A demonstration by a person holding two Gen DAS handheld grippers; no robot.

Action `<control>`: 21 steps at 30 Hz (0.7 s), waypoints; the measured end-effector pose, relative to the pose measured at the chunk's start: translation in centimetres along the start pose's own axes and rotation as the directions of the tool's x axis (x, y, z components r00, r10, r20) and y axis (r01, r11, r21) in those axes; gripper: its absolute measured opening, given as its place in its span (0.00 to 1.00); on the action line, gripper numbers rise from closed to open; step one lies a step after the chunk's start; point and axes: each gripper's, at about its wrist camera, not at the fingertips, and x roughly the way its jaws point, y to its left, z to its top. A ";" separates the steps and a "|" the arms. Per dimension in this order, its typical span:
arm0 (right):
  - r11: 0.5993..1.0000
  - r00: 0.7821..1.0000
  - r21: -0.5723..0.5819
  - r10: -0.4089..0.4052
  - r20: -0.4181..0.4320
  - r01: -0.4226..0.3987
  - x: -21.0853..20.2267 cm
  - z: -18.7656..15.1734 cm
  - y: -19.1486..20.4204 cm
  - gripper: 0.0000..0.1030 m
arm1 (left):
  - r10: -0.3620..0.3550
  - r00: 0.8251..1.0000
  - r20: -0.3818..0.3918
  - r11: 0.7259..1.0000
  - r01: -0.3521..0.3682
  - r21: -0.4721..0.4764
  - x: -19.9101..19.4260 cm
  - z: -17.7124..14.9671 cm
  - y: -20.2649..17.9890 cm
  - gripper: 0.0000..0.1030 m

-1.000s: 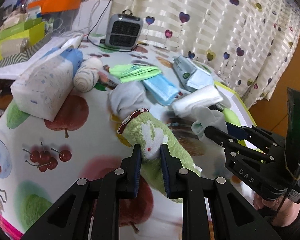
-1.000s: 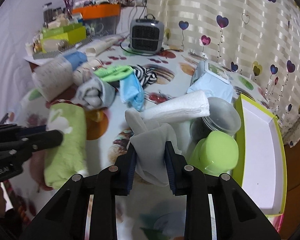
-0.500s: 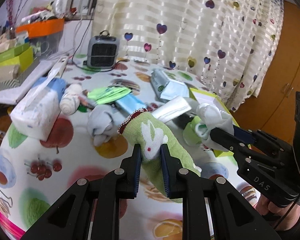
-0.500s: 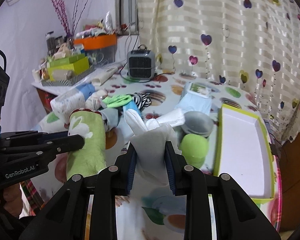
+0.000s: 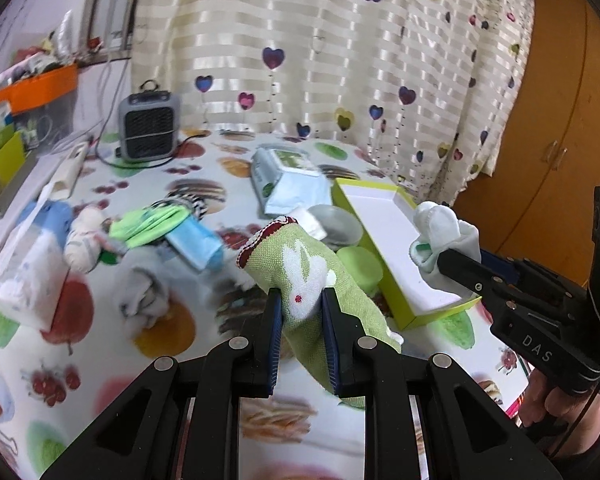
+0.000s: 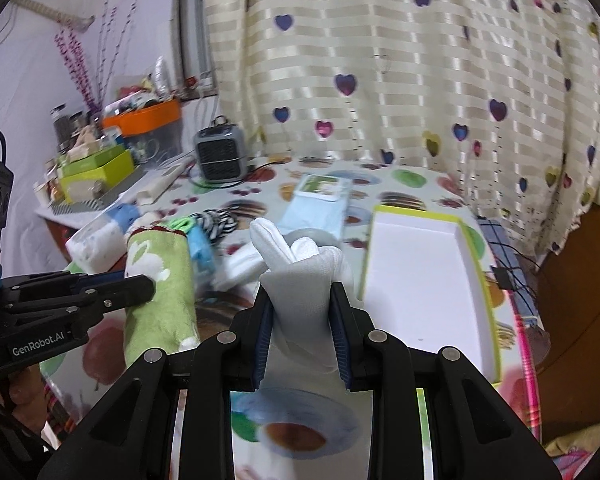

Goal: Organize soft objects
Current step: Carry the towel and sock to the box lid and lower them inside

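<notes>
Green terry with a white rabbit, the rolled towel (image 5: 300, 268) sits pinched in the left gripper (image 5: 299, 312), lifted off the surface (image 5: 100, 360). The right gripper (image 6: 300, 312) pinches a white sock bundle (image 6: 300, 276), with the lime-rimmed tray (image 6: 416, 280) at its 2 o'clock. Both grips bite only mid-fabric, so either soft roll could sag, unroll or slip out short of the tray.

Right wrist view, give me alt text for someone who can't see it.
The right tongs grip a white sock bundle above a fruit-print table, beside an empty lime-edged box. At left, the left tongs grip a rolled green rabbit towel.
</notes>
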 end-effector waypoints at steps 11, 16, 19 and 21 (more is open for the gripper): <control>0.991 0.996 0.110 -0.073 -0.054 0.079 2.1 -1.2 -6.3 0.28 | -0.074 0.997 -0.033 0.994 0.077 0.081 4.2 2.5 -4.4 0.17; 0.982 0.991 0.156 -0.096 -0.089 0.109 3.4 -1.9 -9.0 0.28 | -0.101 0.994 -0.049 0.987 0.106 0.122 6.1 3.4 -6.6 0.17; 0.975 0.988 0.181 -0.112 -0.109 0.131 4.0 -2.3 -10.5 0.28 | -0.116 0.991 -0.067 0.982 0.124 0.143 7.4 3.7 -7.8 0.17; 0.970 0.985 0.196 -0.122 -0.119 0.144 4.2 -2.6 -11.4 0.28 | -0.125 0.989 -0.079 0.978 0.136 0.157 8.1 3.8 -8.6 0.17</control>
